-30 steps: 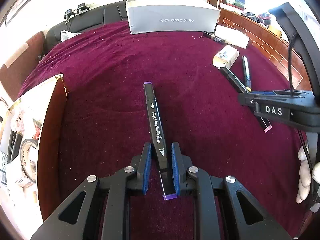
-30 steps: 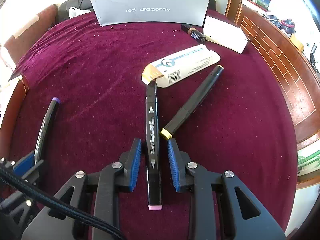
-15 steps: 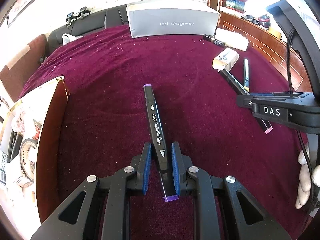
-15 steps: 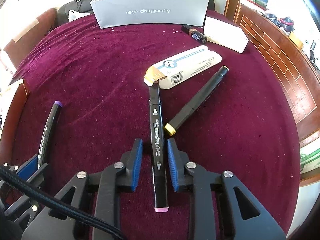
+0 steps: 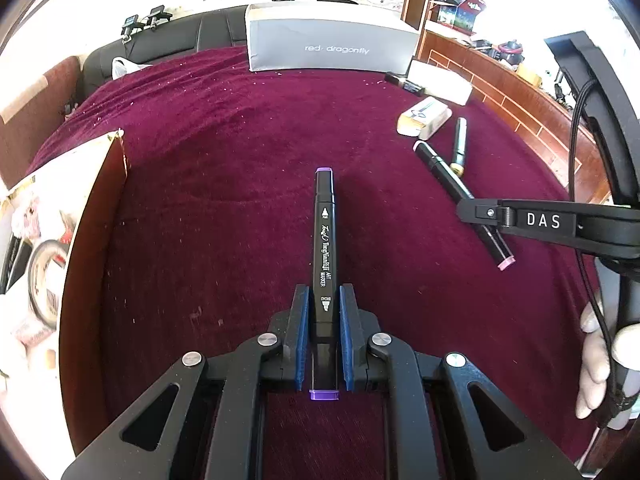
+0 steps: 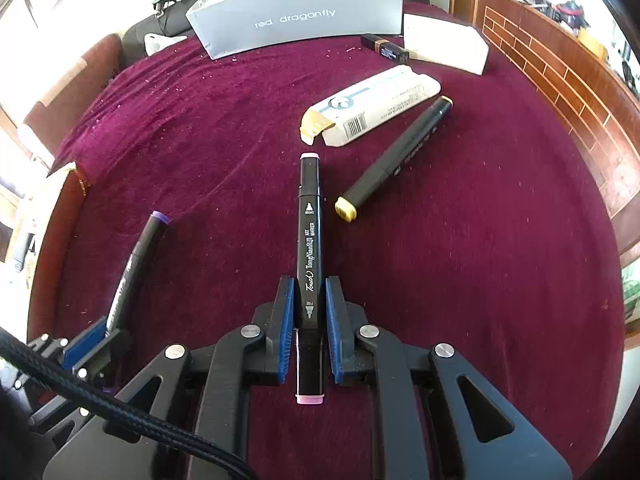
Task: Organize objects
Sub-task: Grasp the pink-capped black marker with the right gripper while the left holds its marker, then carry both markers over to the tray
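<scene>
Left tongs [image 5: 323, 308] squeeze the purple pen [image 5: 324, 248]; right tongs [image 6: 306, 300] squeeze the pink pen [image 6: 309, 240], both over the red tabletop [image 5: 224, 184]. Held near one end, a pen could tip and slip out.

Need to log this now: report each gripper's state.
Left gripper: shut on the purple-capped marker.
Right gripper: shut on the pink-capped marker.

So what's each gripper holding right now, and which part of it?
Left gripper clamps the purple-capped marker near its rear end. Right gripper clamps the pink-capped marker near its rear end too.
</scene>
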### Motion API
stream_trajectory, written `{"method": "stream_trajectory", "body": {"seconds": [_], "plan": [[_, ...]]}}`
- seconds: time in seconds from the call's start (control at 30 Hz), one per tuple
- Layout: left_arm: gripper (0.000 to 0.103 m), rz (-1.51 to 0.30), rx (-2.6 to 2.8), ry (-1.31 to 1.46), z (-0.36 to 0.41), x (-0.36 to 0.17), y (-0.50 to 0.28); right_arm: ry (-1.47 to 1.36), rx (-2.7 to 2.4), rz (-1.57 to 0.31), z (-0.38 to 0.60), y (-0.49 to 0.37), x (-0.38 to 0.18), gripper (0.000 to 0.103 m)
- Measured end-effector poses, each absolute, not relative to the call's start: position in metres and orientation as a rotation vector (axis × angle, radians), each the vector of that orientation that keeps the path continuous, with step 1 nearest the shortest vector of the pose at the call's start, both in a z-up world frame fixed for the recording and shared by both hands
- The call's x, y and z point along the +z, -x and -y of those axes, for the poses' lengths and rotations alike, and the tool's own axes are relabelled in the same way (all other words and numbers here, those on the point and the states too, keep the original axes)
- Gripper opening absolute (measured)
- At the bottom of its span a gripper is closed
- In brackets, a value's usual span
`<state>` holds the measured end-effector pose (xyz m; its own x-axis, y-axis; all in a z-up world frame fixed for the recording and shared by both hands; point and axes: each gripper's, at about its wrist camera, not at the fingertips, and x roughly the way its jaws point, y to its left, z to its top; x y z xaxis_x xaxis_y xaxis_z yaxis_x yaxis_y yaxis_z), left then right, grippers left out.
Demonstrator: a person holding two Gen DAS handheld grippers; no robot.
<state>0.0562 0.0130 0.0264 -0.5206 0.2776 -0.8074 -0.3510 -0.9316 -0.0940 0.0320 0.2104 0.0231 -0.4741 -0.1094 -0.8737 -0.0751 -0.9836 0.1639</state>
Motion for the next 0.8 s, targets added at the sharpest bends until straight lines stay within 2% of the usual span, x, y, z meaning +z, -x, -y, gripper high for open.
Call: {"method": "stream_trajectory", "body": {"seconds": [0.47, 0.8], "plan": [[0.011, -0.057, 2.444, 1.197, 0.004, 0.051, -0.097, -1.503, -2.573, 0.544, -0.215, -0.073, 0.029, 0.013], [0.011, 0.055, 2.460, 1.178, 0.031, 0.060, -0.111, -1.396, -2.530, 0.615, -0.199, -0.103, 0.049, 0.013]]}}
